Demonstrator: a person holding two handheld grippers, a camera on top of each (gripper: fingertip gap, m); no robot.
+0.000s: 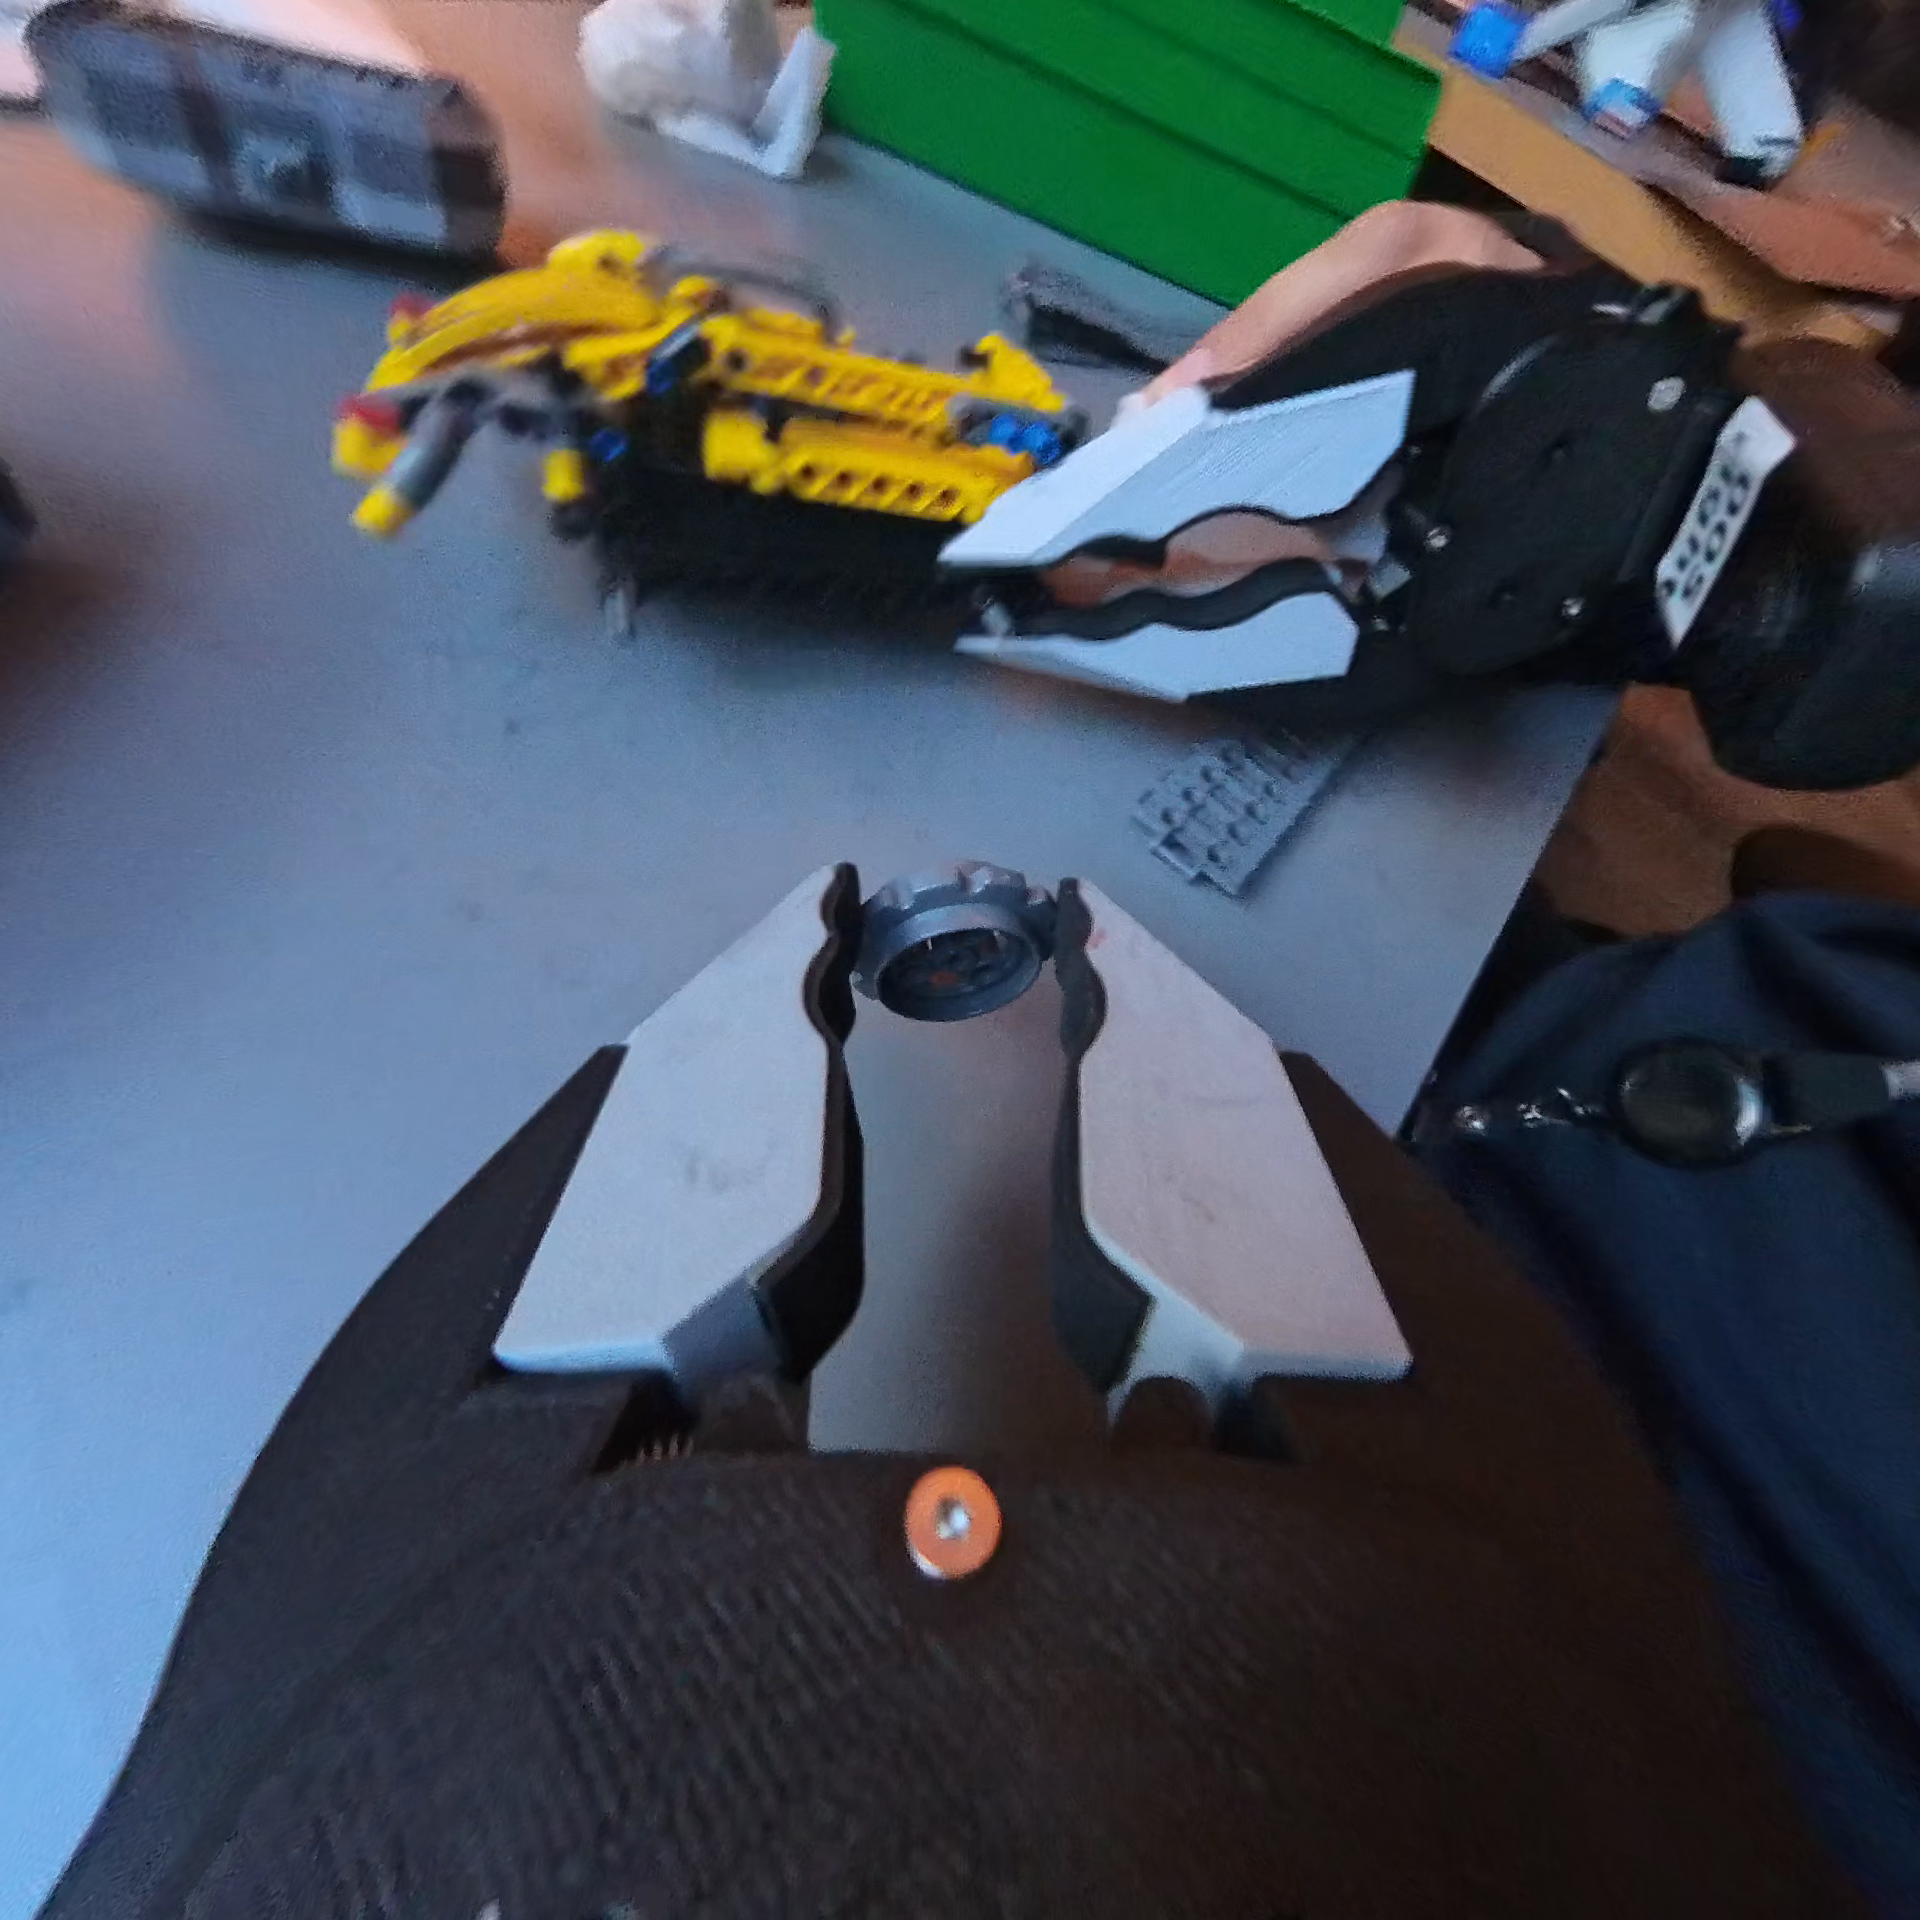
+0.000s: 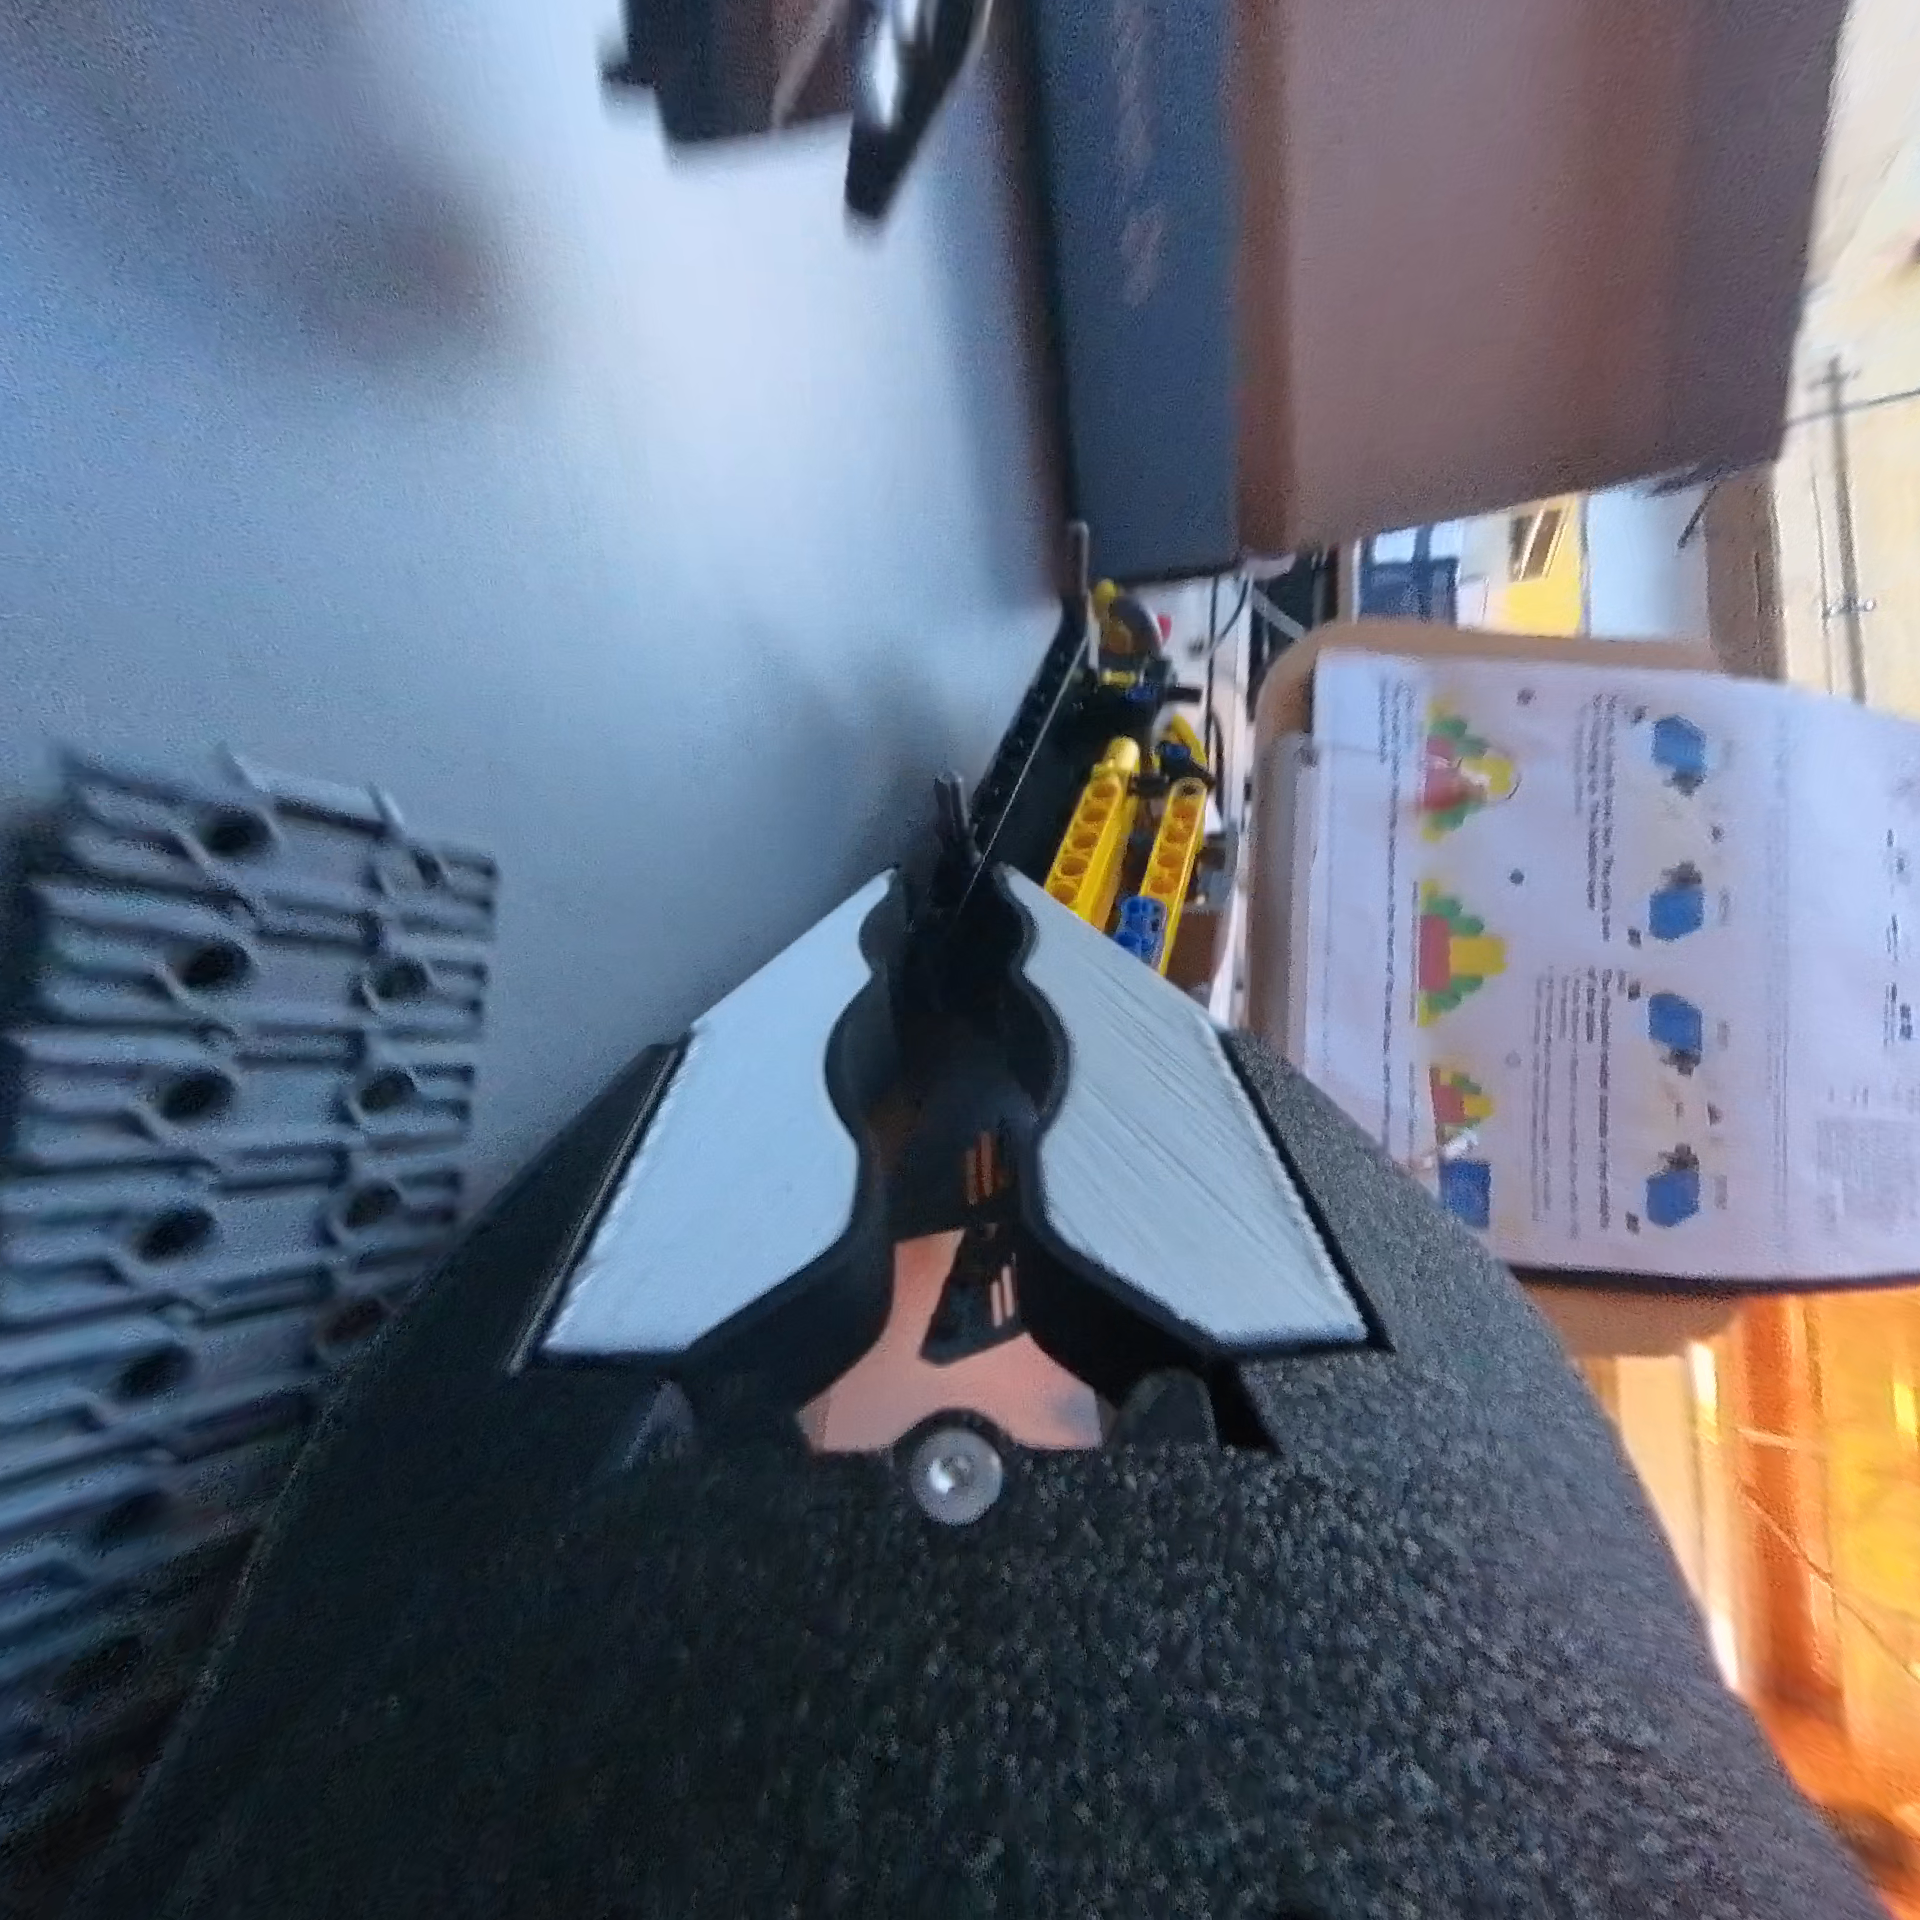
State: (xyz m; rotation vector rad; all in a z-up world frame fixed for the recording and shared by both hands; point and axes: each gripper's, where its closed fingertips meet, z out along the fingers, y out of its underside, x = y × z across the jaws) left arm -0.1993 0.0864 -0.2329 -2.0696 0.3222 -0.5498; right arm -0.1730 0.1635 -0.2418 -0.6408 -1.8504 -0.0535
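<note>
My left gripper [image 1: 954,914] is shut on a small grey toothed wheel [image 1: 948,966], pinched between its fingertips above the grey table [image 1: 312,935]. A yellow and black brick-built model [image 1: 727,416] lies on the table farther off. My right gripper [image 1: 977,597], held by a hand, comes in from the right and pinches the black end of that model. In the right wrist view, the right gripper [image 2: 951,904] is shut on the model's black part [image 2: 951,831], with yellow beams [image 2: 1132,831] just beyond the fingertips.
A grey track strip [image 1: 1236,810] lies near the table's right edge, also in the right wrist view [image 2: 229,1039]. A green box [image 1: 1143,114], a dark box [image 1: 270,135] and a white object [image 1: 707,73] stand at the back. A printed sheet [image 2: 1610,956] hangs nearby. Dark blue clothing [image 1: 1704,1299] is at the right. The grippers' ends are close to 10 cm from one another.
</note>
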